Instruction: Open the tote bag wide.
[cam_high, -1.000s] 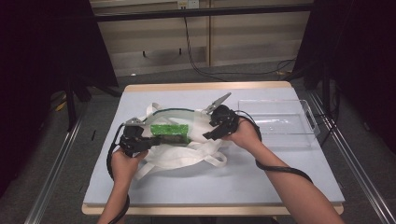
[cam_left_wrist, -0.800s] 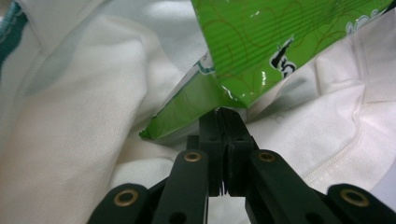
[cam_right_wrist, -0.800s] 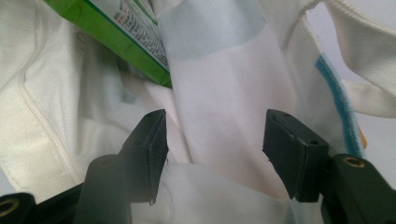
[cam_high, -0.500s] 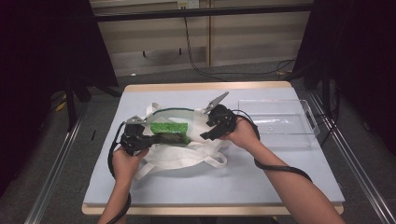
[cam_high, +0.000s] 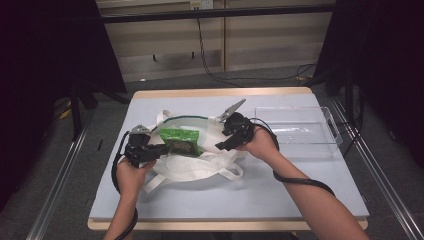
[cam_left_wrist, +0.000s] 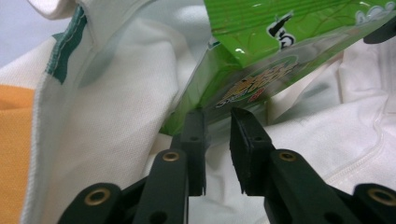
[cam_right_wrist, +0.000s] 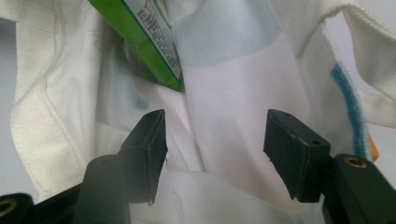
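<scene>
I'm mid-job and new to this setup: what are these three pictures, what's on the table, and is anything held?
A person holds a two-jaw tool in each hand. The high view looks down on the table; the other two cameras ride on the tools. A white cloth bag lies there with a green snack packet in its mouth, and a clear tray to the side. The left gripper has just been opening, its jaws slightly apart at the packet's corner. The right gripper stands open over the bag's cloth, holding nothing.

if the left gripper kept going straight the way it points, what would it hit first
Most likely the green packet: the left gripper, jaws just opened, points at its lower edge, white bag cloth around it. Depth is uncertain.
</scene>
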